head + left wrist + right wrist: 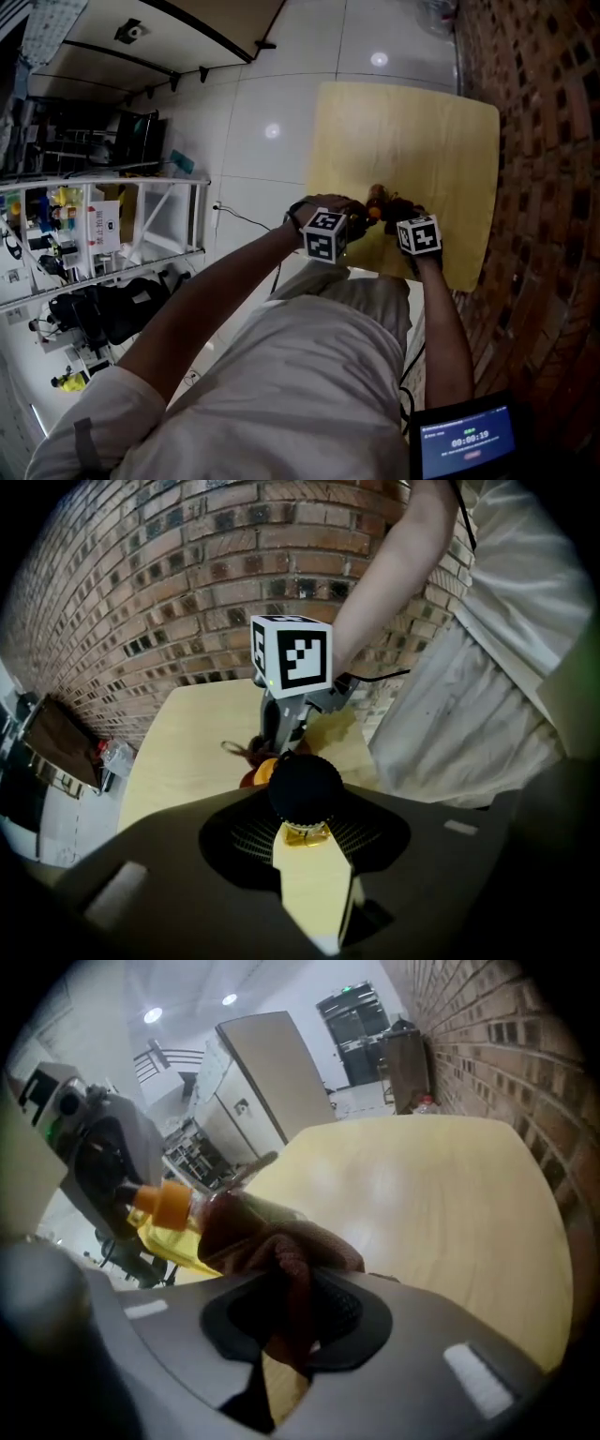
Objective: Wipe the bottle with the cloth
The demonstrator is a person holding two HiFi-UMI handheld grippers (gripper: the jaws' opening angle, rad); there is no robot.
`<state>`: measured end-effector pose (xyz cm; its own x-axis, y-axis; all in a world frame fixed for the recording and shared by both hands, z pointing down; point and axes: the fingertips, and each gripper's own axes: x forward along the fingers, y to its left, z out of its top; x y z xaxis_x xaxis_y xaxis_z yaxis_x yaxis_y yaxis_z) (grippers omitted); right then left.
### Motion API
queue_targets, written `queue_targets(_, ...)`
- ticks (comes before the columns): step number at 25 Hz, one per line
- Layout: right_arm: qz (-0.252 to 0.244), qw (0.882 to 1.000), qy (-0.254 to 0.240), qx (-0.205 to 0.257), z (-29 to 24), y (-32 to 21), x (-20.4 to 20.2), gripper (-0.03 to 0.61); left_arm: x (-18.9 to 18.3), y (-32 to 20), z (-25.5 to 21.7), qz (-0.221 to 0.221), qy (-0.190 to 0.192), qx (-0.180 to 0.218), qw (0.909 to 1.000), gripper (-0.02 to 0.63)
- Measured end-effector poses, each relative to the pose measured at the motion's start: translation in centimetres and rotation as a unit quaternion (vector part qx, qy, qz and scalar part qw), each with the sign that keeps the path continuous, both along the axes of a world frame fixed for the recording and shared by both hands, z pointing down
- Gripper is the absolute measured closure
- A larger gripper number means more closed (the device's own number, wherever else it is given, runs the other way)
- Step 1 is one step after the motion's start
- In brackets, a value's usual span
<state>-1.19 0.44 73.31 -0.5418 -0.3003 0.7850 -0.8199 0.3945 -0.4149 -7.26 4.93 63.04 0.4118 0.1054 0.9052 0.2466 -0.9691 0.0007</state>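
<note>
A small bottle with an orange cap is held just above the near part of the pale wooden table. My left gripper is shut on the bottle's dark round end. The orange cap shows just beyond that end. My right gripper is shut on a brown cloth, which lies bunched over the bottle beside its cap. In the head view the left gripper and right gripper meet tip to tip at the bottle.
A brick wall runs along the table's right side. Shelving with clutter stands on the tiled floor at the left. A small lit screen sits at the lower right. The person's torso is close to the table's front edge.
</note>
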Motion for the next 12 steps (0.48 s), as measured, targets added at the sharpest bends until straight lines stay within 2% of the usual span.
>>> queue_targets(4, 0.078, 0.996, -0.021, 0.042, -1.7, -2.6, 2.4, 0.511, -0.3, 0.4, 0.4, 0.024, 0.001, 0.013, 0.9996, 0.453)
queue_targets(7, 0.13, 0.989, -0.051, 0.053, -3.8, -2.7, 3.0, 0.511, -1.6, 1.2, 0.2, 0.035, 0.002, 0.023, 0.9991, 0.454)
queue_targets(9, 0.152, 0.981, -0.105, 0.056, -5.7, -2.3, 2.3, 0.511, -2.0, 1.3, 0.2, 0.03, 0.004, 0.026, 0.9992, 0.454)
queue_targets(12, 0.151, 0.96, -0.225, 0.069, -9.6, -1.3, -0.1, 0.511, -2.0, 1.2, 0.3, 0.02, 0.005, 0.028, 0.9994, 0.454)
